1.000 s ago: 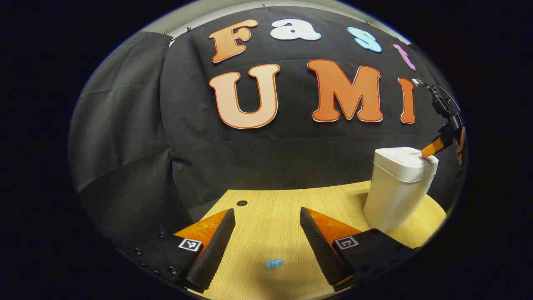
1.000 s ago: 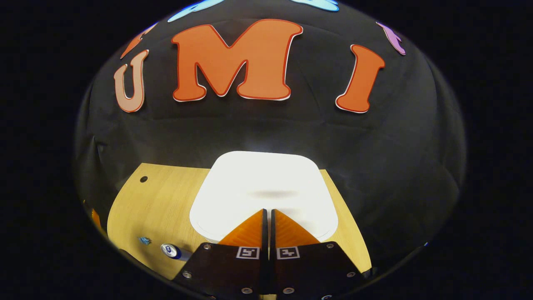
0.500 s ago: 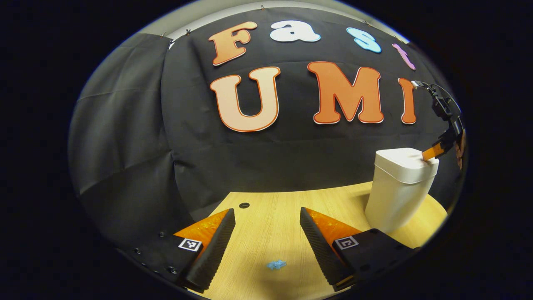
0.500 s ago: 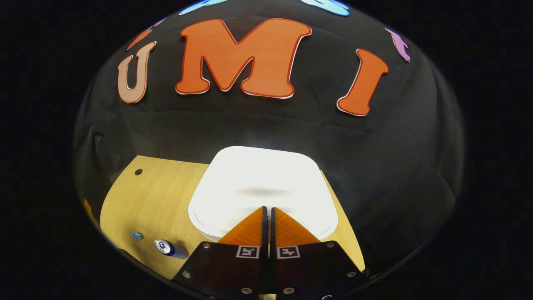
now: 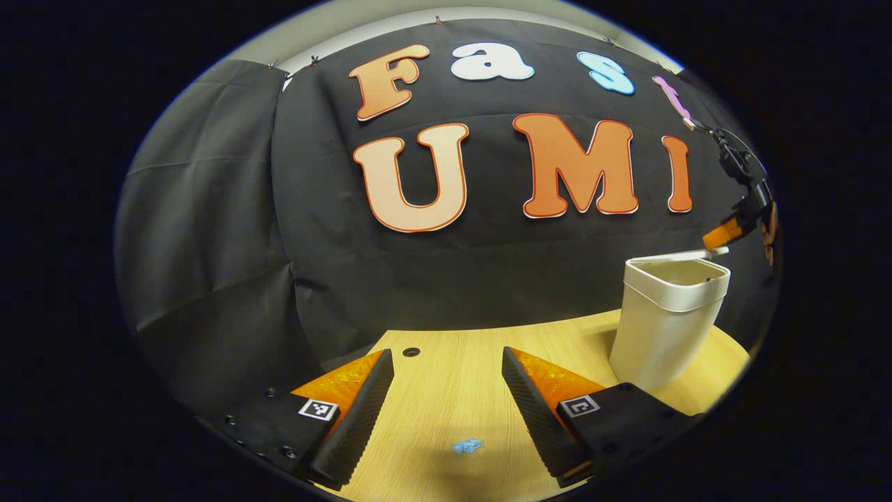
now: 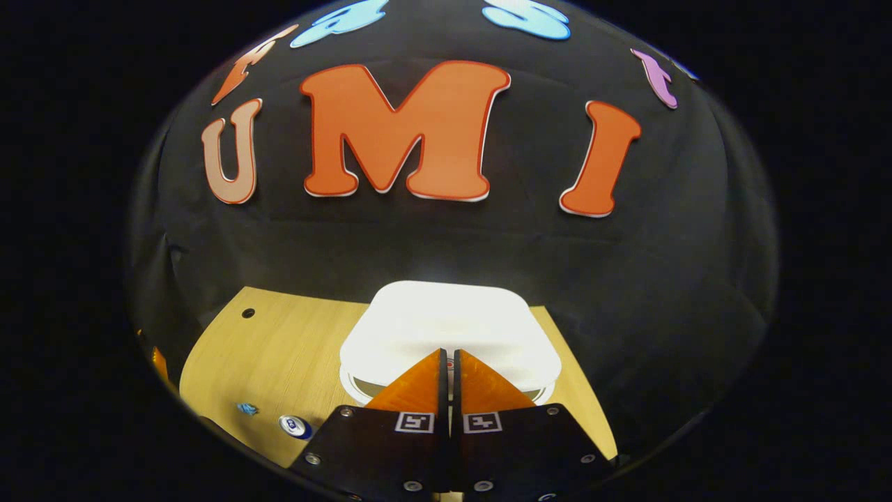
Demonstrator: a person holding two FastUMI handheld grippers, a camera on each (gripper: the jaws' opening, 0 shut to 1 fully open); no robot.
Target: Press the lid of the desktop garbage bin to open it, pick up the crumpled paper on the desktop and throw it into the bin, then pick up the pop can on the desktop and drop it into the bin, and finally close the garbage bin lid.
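Observation:
The white bin [image 5: 662, 328] stands at the right of the wooden table [image 5: 453, 376]. Its lid [image 5: 686, 255] is lifted off the rim, nearly edge-on in the left gripper view, and the bin's inside shows beneath it. My right gripper [image 5: 718, 238] hovers just above the lid's near edge. In the right gripper view the gripper [image 6: 449, 354] is shut with nothing in it, its tips over the raised lid [image 6: 449, 321]. A small blue crumpled paper [image 5: 465, 445] lies on the table below my open left gripper [image 5: 447, 354]. The pop can [image 6: 295, 426] lies beside the paper [image 6: 245, 408].
A round hole [image 5: 411, 352] is cut in the tabletop near the back left. The black cloth wall stands close behind the table and the bin. The table's front right edge curves just past the bin.
The bin lid has sprung up from flat and shut to raised. My right gripper has lifted slightly off it. The left gripper has barely moved.

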